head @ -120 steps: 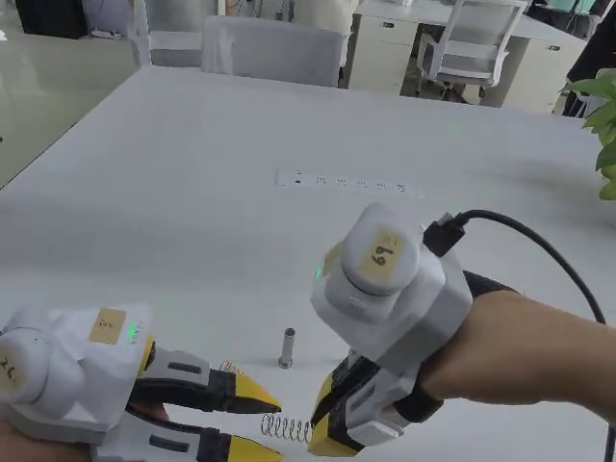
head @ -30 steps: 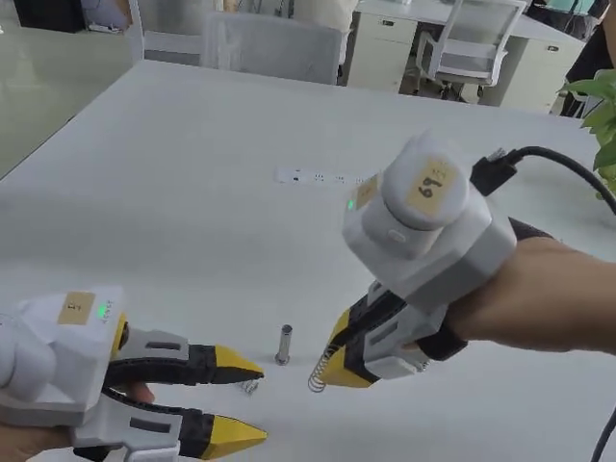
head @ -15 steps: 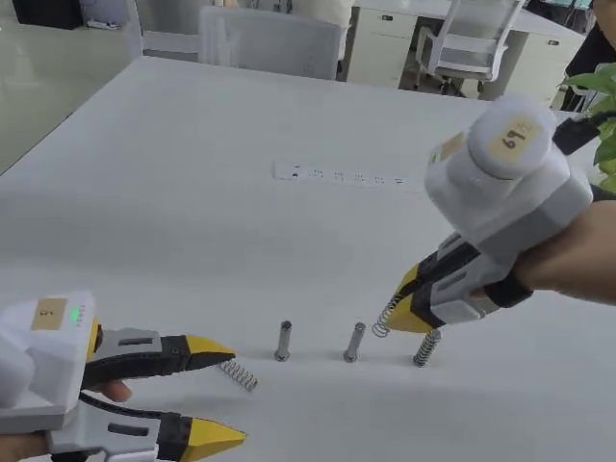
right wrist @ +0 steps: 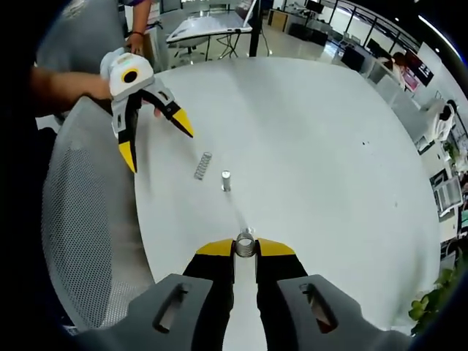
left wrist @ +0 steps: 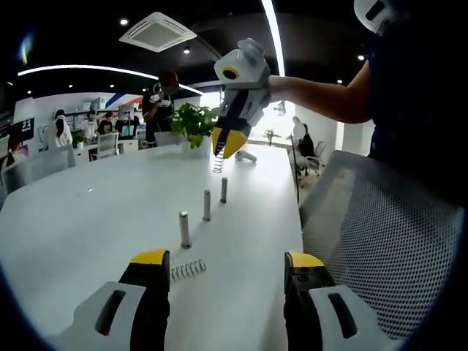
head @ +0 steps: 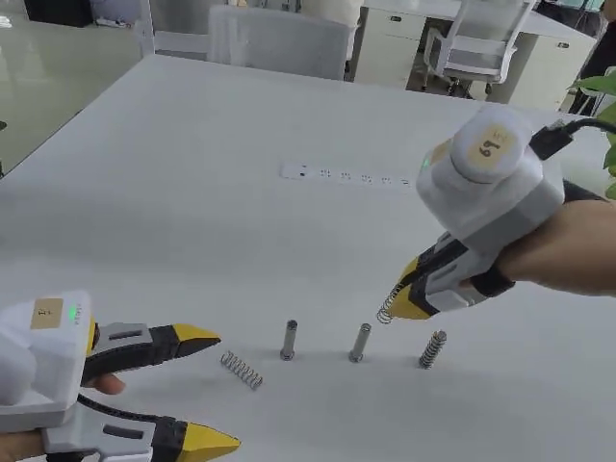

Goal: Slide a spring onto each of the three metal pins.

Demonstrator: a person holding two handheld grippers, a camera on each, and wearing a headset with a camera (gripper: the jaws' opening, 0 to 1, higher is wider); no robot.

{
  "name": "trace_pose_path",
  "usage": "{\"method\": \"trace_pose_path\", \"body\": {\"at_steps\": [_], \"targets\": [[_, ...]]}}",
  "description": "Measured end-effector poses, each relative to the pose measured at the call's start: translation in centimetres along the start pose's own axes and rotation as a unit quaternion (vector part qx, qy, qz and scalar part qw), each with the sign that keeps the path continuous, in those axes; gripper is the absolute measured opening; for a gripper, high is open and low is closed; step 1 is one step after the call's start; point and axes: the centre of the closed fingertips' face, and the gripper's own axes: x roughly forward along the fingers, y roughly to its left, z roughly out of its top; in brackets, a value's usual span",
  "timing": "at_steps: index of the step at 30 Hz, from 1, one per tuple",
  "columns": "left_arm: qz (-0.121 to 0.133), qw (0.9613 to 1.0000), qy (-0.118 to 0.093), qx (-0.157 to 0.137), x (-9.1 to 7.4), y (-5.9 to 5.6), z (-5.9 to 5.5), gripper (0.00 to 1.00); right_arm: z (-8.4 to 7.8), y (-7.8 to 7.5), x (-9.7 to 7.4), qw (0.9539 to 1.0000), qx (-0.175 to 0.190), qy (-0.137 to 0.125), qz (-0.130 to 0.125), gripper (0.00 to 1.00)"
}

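Three metal pins stand in a row on the white table: the left pin [head: 289, 341] and the middle pin [head: 360, 343] are bare, and the right pin [head: 432, 349] wears a spring. My right gripper [head: 409, 306] is shut on a spring [head: 388, 308] that hangs just above and right of the middle pin. The held spring [right wrist: 245, 245] sits end-on between the shut jaws in the right gripper view. A loose spring [head: 241, 370] lies left of the left pin. My left gripper [head: 226, 390] is open near the table's front edge, the loose spring [left wrist: 188, 270] just ahead of its jaws.
A white power strip [head: 351, 177] lies across the table's middle. Office chairs [head: 279, 43] stand beyond the far edge and a plant [head: 602, 106] at the right. A mesh chair back [left wrist: 380, 219] is close to the left gripper.
The right gripper took a spring from the table near the front, lifted it and carried it right to above the middle pin. The left gripper stayed open and drew back left.
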Motion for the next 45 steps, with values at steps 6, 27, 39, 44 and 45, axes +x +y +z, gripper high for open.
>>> {"method": "trace_pose_path", "body": {"at_steps": [6, 27, 39, 44, 45], "targets": [[0.006, 1.0, 0.001, -0.006, -0.2, 0.1, -0.2, 0.63, -0.2, -0.5, 1.6, 0.9999, -0.003, 0.014, 0.007, 0.08], [0.009, 1.0, -0.002, -0.001, -0.6, 0.3, -0.1, 0.6, -0.9, -1.3, 3.8, 0.9995, 0.01, 0.023, 0.019, 0.08], [0.012, 0.9999, -0.001, 0.001, -0.8, 0.4, -0.1, 0.6, -1.8, -1.3, 5.3, 0.9993, 0.014, 0.031, 0.018, 0.08], [0.01, 0.9999, 0.001, 0.003, -0.7, 0.3, -0.1, 0.6, -2.0, -1.2, 6.2, 0.9993, 0.019, 0.028, 0.016, 0.08], [0.01, 0.9999, 0.001, 0.004, -0.7, 0.3, -0.1, 0.6, -2.1, -1.1, 6.5, 0.9992, 0.019, 0.031, 0.015, 0.08]]}}
